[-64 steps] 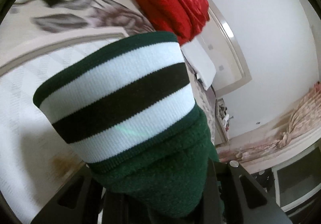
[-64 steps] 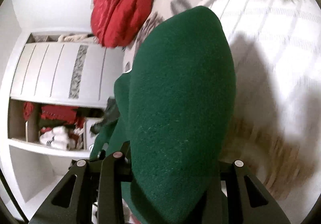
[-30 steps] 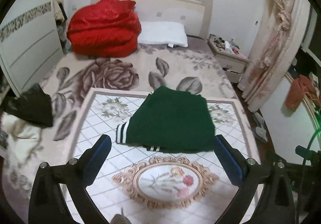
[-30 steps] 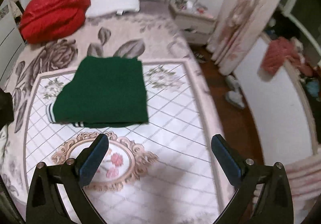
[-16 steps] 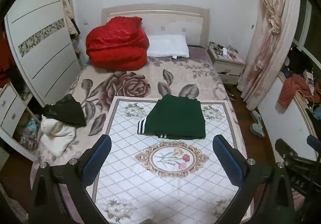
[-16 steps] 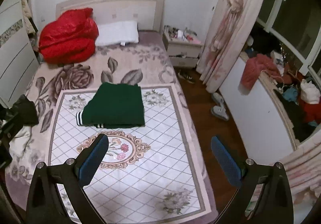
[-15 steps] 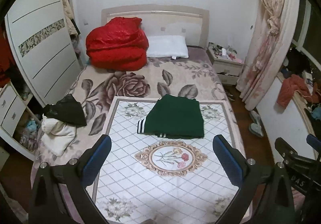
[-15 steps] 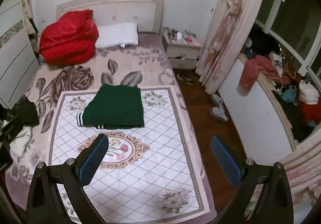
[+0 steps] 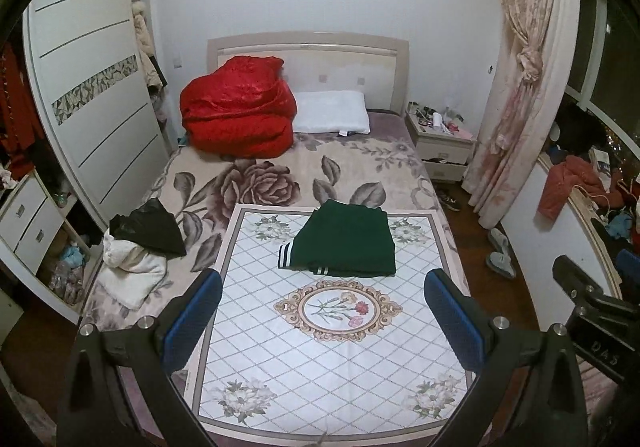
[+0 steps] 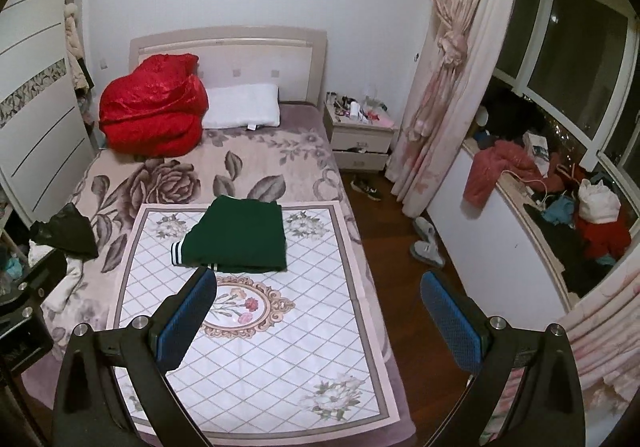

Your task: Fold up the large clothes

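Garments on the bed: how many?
3 visible: folded green garment on the white mat; black one atop a white one at the bed's left edge. More may be hidden underneath.

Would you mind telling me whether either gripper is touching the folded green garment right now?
Apart. In both wrist views the left gripper and right gripper are open, with bare mat between them and the folded green garment.
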The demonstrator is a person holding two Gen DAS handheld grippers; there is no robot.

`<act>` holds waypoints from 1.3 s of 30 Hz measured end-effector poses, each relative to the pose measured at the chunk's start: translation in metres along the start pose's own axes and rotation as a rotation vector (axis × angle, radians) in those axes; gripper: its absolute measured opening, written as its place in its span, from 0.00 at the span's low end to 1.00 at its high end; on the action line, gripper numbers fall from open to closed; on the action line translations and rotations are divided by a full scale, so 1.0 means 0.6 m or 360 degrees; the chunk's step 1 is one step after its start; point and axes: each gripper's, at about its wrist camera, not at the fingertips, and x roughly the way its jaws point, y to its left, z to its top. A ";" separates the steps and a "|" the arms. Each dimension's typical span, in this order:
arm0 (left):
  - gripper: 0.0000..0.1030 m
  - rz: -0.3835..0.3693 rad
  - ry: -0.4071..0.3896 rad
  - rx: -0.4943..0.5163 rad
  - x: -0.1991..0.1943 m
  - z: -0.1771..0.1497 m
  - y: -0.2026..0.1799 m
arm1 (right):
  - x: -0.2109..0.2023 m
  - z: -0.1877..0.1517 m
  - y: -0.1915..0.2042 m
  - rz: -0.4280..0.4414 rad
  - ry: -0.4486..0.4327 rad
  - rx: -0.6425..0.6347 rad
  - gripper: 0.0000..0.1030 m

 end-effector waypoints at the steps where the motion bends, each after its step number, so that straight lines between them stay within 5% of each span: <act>1: 1.00 -0.0002 0.0000 0.0004 -0.004 -0.001 -0.001 | -0.013 -0.001 -0.003 0.0000 -0.0013 -0.0001 1.00; 39: 1.00 0.0021 -0.0056 0.0011 -0.063 -0.014 -0.027 | -0.046 0.023 -0.015 0.0097 -0.0095 -0.0040 1.00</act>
